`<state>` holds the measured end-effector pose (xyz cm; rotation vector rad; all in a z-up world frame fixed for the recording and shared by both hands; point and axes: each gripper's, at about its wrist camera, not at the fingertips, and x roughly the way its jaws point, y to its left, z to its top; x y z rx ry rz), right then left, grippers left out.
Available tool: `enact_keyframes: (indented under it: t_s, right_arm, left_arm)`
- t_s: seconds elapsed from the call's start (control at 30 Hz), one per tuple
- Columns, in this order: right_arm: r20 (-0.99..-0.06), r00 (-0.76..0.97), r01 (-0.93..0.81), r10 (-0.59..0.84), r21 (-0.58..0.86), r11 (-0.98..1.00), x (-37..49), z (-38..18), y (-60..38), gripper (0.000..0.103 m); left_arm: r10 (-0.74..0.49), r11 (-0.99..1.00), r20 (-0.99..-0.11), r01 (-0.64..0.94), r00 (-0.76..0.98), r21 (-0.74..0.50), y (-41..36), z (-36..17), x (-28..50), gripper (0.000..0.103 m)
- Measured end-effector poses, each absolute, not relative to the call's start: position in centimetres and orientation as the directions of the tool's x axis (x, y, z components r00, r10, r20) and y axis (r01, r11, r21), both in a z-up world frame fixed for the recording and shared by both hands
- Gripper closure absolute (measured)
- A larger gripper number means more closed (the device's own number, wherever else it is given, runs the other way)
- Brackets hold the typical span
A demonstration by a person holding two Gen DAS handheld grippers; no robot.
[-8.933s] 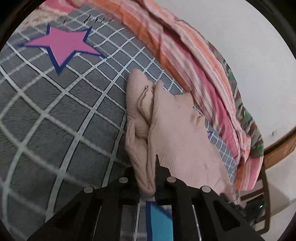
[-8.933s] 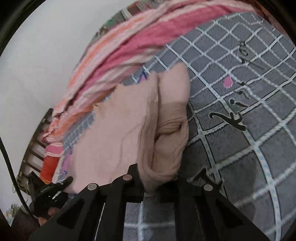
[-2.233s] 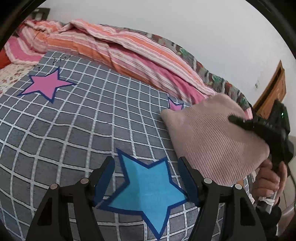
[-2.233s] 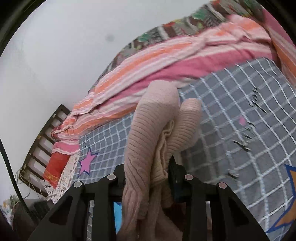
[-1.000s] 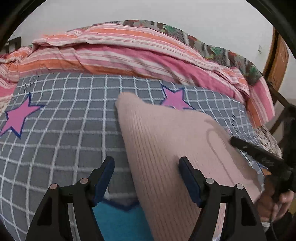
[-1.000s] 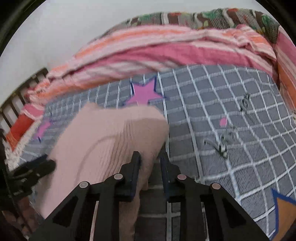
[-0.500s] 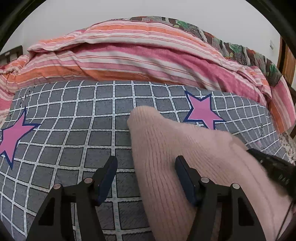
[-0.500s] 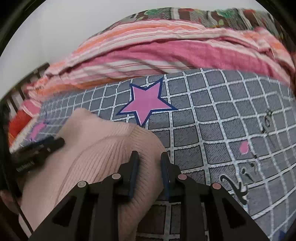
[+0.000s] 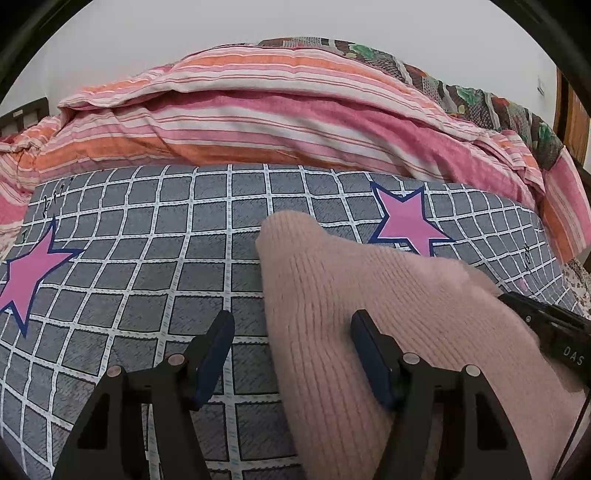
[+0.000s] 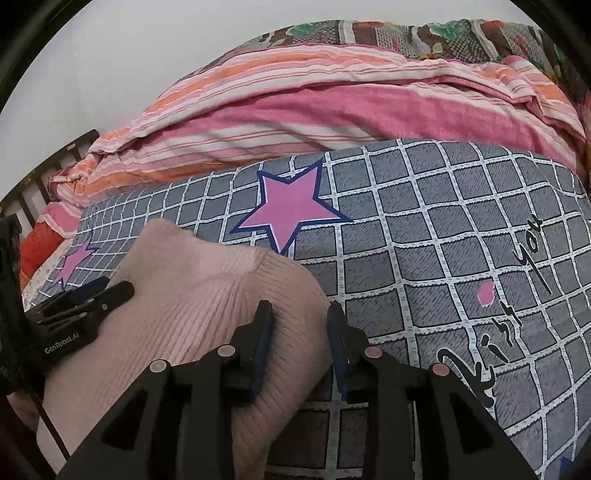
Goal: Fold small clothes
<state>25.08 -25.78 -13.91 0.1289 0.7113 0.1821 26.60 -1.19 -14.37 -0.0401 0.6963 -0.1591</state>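
I see the folded pink sweater (image 9: 369,314) lying on the gray checked bed cover (image 9: 147,258), lower right in my left view — my left gripper (image 9: 291,332) gapes wide over its edge, my right gripper (image 10: 299,328) has just been loosening around its corner.

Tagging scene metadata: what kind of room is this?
Likely a bedroom: a checked bedsheet with stars, a striped quilt bunched along a plain wall, and a slatted bed frame at the edge.

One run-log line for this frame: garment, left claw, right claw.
garment: folded pink knit sweater lying on checked bedsheet | left claw: open, straddling its edge | right claw: opening, sweater edge between pads
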Motion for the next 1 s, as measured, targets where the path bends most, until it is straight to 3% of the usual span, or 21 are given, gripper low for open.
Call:
enact_keyframes:
  t_s: [1.0]
  right_arm:
    - [-0.637,0.744,-0.127,0.205,0.166,0.978,25.31,-14.01,-25.65,0.073]
  left_arm:
    - [-0.159,0.987,-0.643,0.134,0.75,-0.089,-1.12,-14.64,27.04,0.038]
